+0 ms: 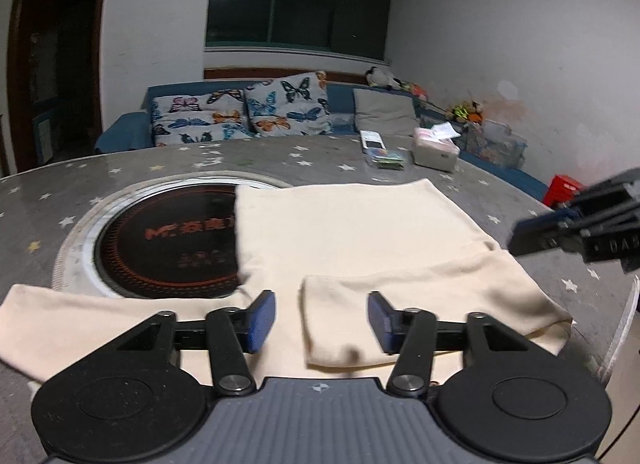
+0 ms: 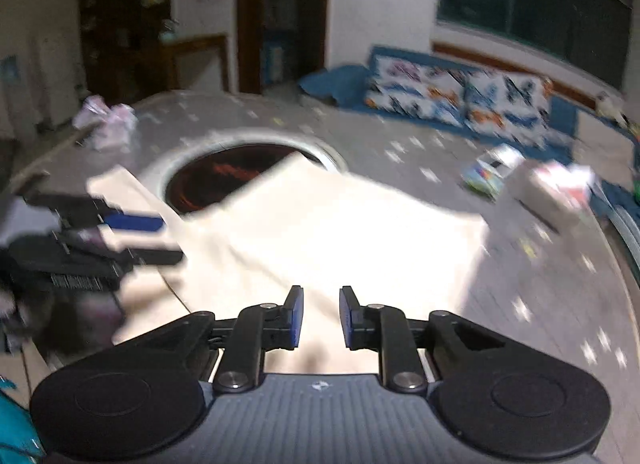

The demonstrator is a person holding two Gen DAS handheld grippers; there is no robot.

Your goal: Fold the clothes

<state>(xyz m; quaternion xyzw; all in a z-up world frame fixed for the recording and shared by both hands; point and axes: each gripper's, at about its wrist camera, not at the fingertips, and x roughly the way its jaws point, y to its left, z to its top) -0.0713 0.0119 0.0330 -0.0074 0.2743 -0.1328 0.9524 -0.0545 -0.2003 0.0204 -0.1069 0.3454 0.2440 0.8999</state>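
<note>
A cream garment [image 1: 360,236] lies flat on the round table, one sleeve spread to the left and the other folded in across its near part. It also shows in the blurred right wrist view [image 2: 340,232]. My left gripper [image 1: 322,322] is open and empty just above the garment's near edge. My right gripper [image 2: 321,316] is open and empty over the garment's right side. It shows at the right edge of the left wrist view [image 1: 576,223]. The left gripper shows at the left of the right wrist view [image 2: 132,240].
The grey star-patterned table [image 1: 160,163] has a round black induction plate [image 1: 168,240] partly under the garment. A tissue box [image 1: 436,151] and a small packet [image 1: 386,157] sit at the far side. A plastic bag [image 2: 108,123] lies far left. A sofa stands behind.
</note>
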